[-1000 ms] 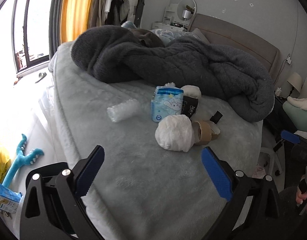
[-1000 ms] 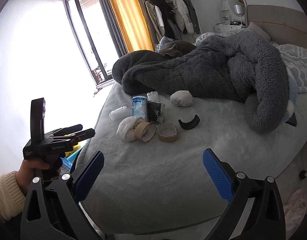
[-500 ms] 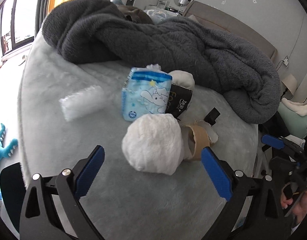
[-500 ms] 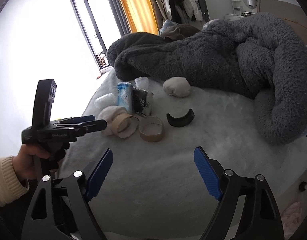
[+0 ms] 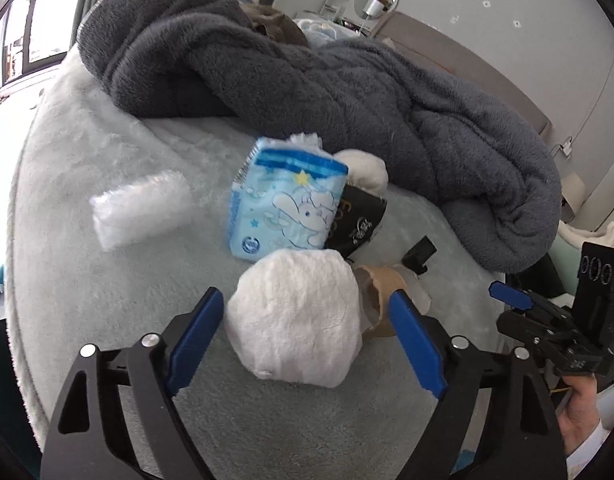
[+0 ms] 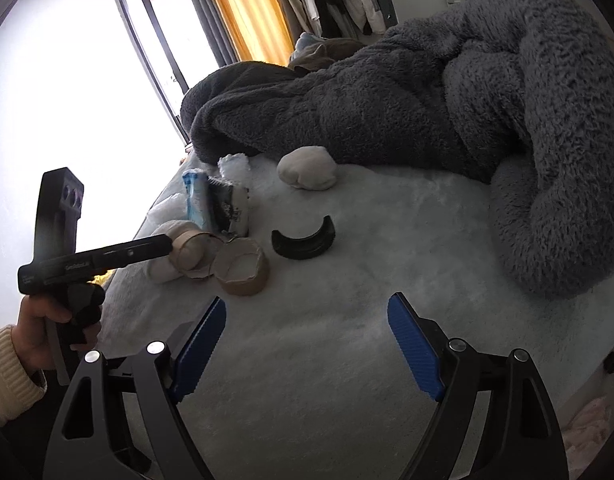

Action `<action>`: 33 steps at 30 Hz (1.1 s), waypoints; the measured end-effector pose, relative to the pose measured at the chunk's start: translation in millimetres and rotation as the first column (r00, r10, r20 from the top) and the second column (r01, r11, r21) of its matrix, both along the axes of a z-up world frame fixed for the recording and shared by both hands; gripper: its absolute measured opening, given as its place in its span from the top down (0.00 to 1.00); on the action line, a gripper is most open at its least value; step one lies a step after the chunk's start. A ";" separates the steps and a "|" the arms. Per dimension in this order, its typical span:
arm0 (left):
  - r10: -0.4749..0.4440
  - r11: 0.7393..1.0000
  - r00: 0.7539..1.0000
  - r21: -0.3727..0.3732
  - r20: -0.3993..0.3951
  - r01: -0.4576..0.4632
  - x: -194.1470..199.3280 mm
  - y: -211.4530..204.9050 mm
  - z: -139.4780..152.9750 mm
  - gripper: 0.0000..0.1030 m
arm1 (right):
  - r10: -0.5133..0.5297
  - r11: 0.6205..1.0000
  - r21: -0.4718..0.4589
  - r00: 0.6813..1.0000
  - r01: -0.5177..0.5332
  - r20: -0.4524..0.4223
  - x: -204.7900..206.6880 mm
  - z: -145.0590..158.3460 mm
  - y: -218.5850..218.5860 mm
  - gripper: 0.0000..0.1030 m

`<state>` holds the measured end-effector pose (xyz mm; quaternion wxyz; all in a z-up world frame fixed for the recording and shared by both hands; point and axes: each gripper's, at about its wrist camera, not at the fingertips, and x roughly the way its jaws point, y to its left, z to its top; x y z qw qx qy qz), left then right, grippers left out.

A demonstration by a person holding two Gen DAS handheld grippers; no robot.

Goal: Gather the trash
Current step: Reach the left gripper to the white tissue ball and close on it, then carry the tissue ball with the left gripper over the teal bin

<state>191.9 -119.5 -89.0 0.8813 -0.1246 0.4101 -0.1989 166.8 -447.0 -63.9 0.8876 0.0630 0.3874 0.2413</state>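
Left tongs (image 5: 307, 336), tilted down at the bed (image 5: 87, 280), are closing around the white fluffy wad (image 5: 297, 316), pads not yet pressing. Right tongs (image 6: 307, 344), angled down likewise, stand open and empty, short of the cardboard ring (image 6: 243, 268) just ahead.

— What covers the bed (image 5: 107, 360)?
— A pale, short-pile plush cloth, matt, with a dark grey fleece blanket (image 5: 347, 92) heaped on it, coarse and nubbly.
— And the litter?
— A fluffy white wad (image 5: 295, 320); brown cardboard tape rings (image 6: 243, 268), dull and frayed; a glossy printed blue plastic pack (image 5: 283, 204); a crinkled clear plastic wrap (image 5: 143, 208). The gripper pads (image 6: 415, 352) look ribbed blue plastic on black matt arms.
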 end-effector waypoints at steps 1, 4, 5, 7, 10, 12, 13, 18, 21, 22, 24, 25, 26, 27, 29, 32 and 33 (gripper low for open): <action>0.004 1.000 1.000 -0.007 0.008 -0.004 -1.1 2.1 2.0 0.17 | -0.002 1.000 0.005 1.000 0.002 0.000 2.3 -0.5 -1.2 0.18; 0.015 1.000 1.000 -0.011 0.022 -0.015 -1.0 5.8 6.5 0.18 | -0.011 1.000 0.006 1.000 0.011 0.002 9.7 -0.3 -2.9 0.18; 0.021 1.000 0.999 -0.016 0.025 -0.020 -1.0 8.2 7.8 0.19 | -0.014 1.000 0.008 1.000 0.014 0.004 11.6 -0.1 -3.1 0.18; 0.026 0.999 1.000 -0.037 0.016 -0.025 0.9 11.7 7.6 0.19 | -0.023 1.000 0.009 1.000 0.023 0.005 16.9 -0.1 -4.1 0.18; 0.014 1.000 1.000 -0.021 -0.023 -0.015 6.9 8.9 2.0 0.23 | -0.031 0.999 0.014 1.000 0.031 0.005 27.7 -1.6 -4.3 0.18; -0.003 1.000 0.999 0.014 -0.044 0.004 9.4 3.2 -3.9 0.26 | -0.026 1.000 0.012 1.000 0.026 0.006 35.3 -2.9 -2.2 0.18; -0.010 1.000 0.999 0.023 -0.054 0.012 10.1 1.5 -7.1 0.29 | -0.020 1.000 0.008 1.000 0.020 0.009 39.0 -3.5 0.1 0.18; -0.013 1.000 0.998 0.011 -0.063 0.014 13.3 1.5 -14.7 0.39 | 0.021 1.000 -0.008 1.000 -0.021 0.013 57.5 -8.0 18.2 0.19; -0.028 1.000 0.998 0.010 -0.054 0.029 12.3 1.4 -13.6 0.49 | 0.029 0.999 -0.028 0.999 -0.029 0.013 66.3 -9.7 29.0 0.26; -0.034 0.999 0.998 0.015 -0.050 0.035 11.9 0.7 -12.6 0.52 | 0.034 0.999 -0.032 0.999 -0.034 0.014 67.6 -9.7 31.9 0.26; -0.047 0.998 0.998 0.032 -0.030 0.048 9.1 0.4 -8.8 0.56 | 0.040 0.998 -0.047 0.999 -0.039 0.007 69.8 -10.4 36.6 0.27; -0.052 0.998 0.998 0.038 -0.019 0.053 7.9 0.2 -6.5 0.58 | 0.039 0.998 -0.054 0.999 -0.039 0.003 70.6 -11.3 37.7 0.27; -0.055 0.997 0.998 0.046 -0.005 0.055 5.9 0.1 -3.8 0.58 | 0.039 0.998 -0.058 0.999 -0.039 -0.004 71.3 -12.9 39.0 0.27; -0.056 0.997 0.998 0.055 0.004 0.056 4.3 1.0 -1.9 0.59 | 0.038 0.997 -0.060 0.999 -0.039 -0.013 72.4 -14.7 39.8 0.27; -0.056 0.995 0.998 0.079 0.029 0.053 0.2 1.8 3.0 0.60 | 0.035 0.997 -0.064 0.999 -0.037 -0.028 74.6 -18.5 42.0 0.30; -0.059 0.995 0.997 0.088 0.050 0.054 -4.7 5.3 9.1 0.60 | 0.029 0.998 -0.056 0.998 -0.032 -0.048 79.1 -22.6 44.9 0.36; -0.056 0.994 0.997 0.093 0.058 0.050 -6.4 7.5 11.0 0.60 | 0.026 0.998 -0.055 0.998 -0.029 -0.057 80.7 -24.2 45.9 0.40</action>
